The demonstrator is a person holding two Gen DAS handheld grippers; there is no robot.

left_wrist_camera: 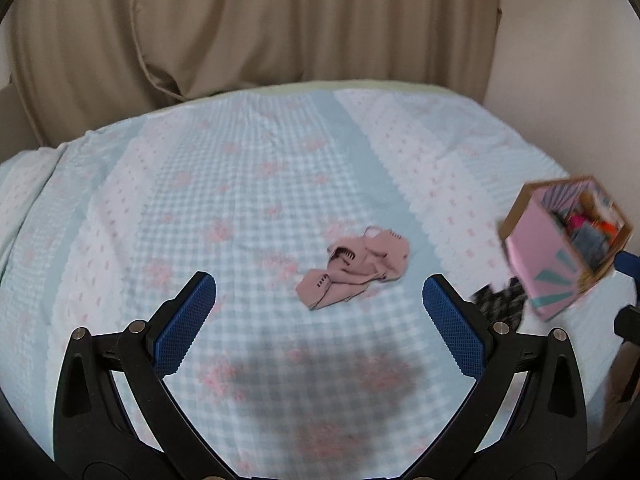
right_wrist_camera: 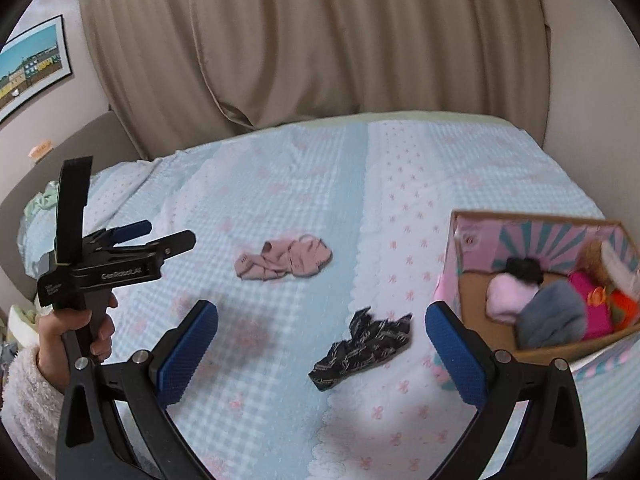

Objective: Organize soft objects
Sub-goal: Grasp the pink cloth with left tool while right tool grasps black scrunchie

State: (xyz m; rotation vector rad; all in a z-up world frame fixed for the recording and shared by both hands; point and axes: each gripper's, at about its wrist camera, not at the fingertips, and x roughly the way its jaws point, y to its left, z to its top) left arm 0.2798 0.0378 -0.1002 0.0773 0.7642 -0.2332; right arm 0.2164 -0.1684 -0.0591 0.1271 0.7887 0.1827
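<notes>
A crumpled pink sock (left_wrist_camera: 354, 270) lies on the blue checked bedspread (left_wrist_camera: 240, 200), just ahead of my open, empty left gripper (left_wrist_camera: 319, 294). It also shows in the right wrist view (right_wrist_camera: 286, 262). A black patterned sock (right_wrist_camera: 362, 350) lies between the fingers of my open, empty right gripper (right_wrist_camera: 321, 320), a little ahead of them; it also shows in the left wrist view (left_wrist_camera: 500, 300). A pink cardboard box (right_wrist_camera: 520, 280) at the right holds several soft items. The left gripper (right_wrist_camera: 132, 240) appears in the right wrist view, held in a hand.
Beige curtains (right_wrist_camera: 340, 40) hang behind the bed. A framed picture (right_wrist_camera: 32, 64) hangs on the left wall. The box (left_wrist_camera: 560, 248) sits near the bed's right edge. A green cloth (right_wrist_camera: 38, 202) lies at the bed's far left.
</notes>
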